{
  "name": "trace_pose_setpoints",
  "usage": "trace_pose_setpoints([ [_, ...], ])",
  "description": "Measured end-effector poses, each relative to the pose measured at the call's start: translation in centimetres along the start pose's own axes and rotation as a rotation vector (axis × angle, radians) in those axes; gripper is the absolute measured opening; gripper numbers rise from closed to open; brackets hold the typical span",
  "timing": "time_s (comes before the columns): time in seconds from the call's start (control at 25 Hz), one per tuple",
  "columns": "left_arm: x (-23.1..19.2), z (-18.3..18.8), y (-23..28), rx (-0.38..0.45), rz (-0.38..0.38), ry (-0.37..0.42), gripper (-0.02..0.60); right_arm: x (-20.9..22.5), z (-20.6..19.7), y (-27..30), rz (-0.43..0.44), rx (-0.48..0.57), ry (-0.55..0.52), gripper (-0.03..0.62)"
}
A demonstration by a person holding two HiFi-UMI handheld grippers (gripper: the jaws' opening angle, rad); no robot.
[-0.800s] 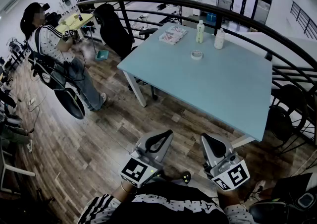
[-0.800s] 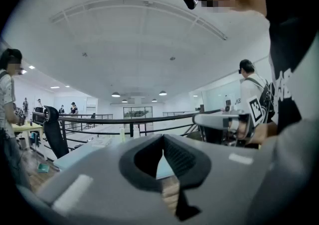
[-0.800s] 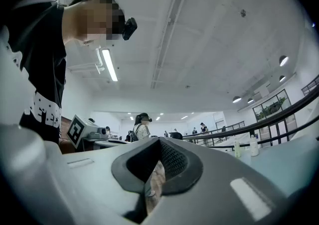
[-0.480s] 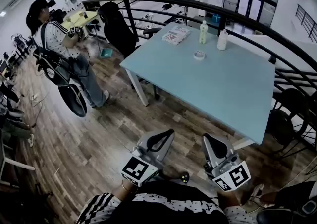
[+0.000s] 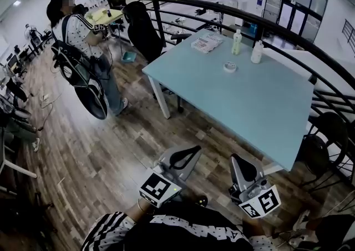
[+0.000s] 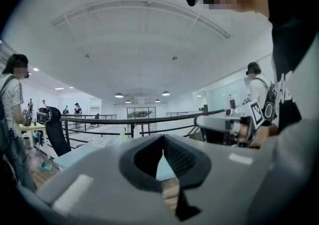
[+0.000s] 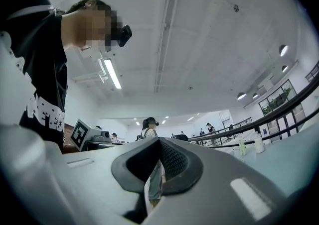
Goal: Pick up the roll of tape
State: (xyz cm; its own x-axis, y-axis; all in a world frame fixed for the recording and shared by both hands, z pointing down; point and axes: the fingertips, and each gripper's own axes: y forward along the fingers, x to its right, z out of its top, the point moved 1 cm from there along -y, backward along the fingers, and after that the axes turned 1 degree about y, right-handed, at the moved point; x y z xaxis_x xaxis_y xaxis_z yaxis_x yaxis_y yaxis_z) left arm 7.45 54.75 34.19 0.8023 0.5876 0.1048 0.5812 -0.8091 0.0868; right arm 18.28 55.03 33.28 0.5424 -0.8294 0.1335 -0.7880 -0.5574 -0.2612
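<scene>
Clearly nowhere near it yet: roll of tape (image 5: 229, 66) lying flat on the far part of the pale blue table (image 5: 260, 111), just near of two bottles (image 5: 237, 42), well apart from both tools. Left gripper (image 5: 187, 155) and right gripper (image 5: 239, 162) held low at the near edge, jaws closed together, nothing between them. Probably light and stiff, a smooth ring; best pinched across its wall, one jaw through the hole. Against the earlier frames, table, tape and standing person (image 5: 83, 39) shifted slightly rightward in the head view; grippers much as before.

The head view has swung left: the table (image 5: 249, 100), tape (image 5: 229, 66) and person (image 5: 83, 39) now sit further right in frame.
</scene>
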Motion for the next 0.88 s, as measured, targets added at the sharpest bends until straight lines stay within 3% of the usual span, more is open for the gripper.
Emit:
trace_pose_setpoints([
  [0.4,-0.6,-1.7,1.4,-0.005,-0.006,-0.026,0.0,1.2,-2.0,-0.4,-0.031,-0.044,0.003,-0.003],
  [0.88,-5.5,-1.0,9.1,0.047,-0.145,-0.062,0.0,7.7,-2.2,3.8,-0.17,-0.085,-0.047,-0.003],
])
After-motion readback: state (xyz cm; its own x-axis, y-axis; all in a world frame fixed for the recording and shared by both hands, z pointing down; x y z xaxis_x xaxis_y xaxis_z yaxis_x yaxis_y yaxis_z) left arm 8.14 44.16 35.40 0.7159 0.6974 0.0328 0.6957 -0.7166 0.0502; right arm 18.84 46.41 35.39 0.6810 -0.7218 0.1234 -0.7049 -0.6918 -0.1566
